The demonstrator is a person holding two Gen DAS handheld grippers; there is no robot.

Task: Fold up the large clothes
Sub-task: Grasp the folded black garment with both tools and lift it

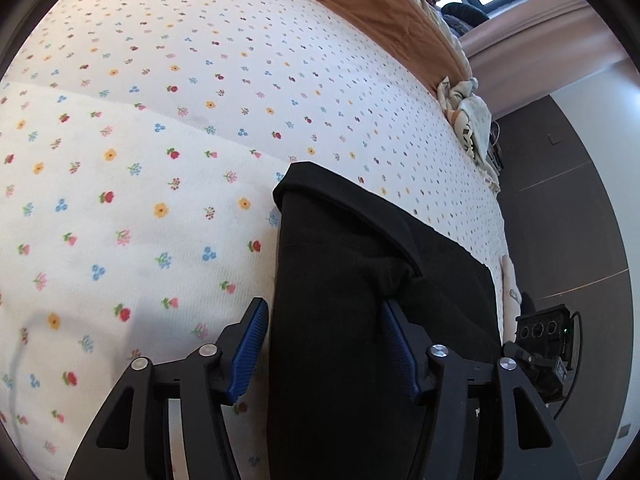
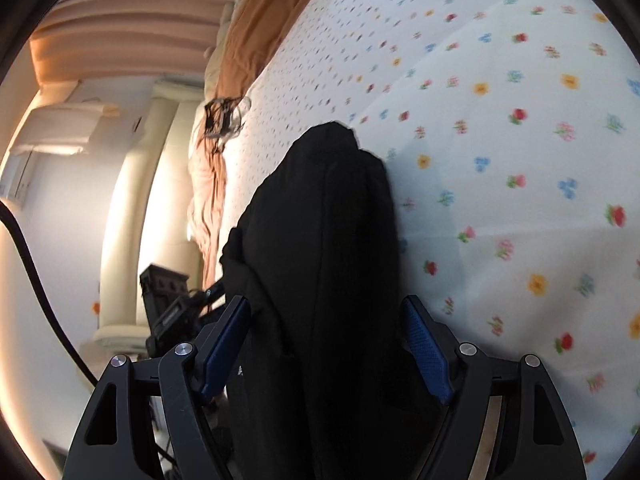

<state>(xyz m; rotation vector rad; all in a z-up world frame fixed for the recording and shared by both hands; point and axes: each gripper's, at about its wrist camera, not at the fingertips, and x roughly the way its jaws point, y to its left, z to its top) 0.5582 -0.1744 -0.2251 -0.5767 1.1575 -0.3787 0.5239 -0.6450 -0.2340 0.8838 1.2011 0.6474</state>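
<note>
Black and soft, the garment (image 1: pixel 360 280) lies folded on the flowered bedsheet (image 1: pixel 160 120), near the bed's edge, with its folded end lapped over itself in the left wrist view. We have our left gripper (image 1: pixel 324 320) set wide, the cloth filling the gap between its blue pads (image 1: pixel 252 344). Our right gripper (image 2: pixel 326 320) stands wide too, around a bunched ridge of the same garment (image 2: pixel 328 220); we cannot tell whether either pair of pads presses it. An orange blanket (image 1: pixel 372 4) lies farther up the bed.
</note>
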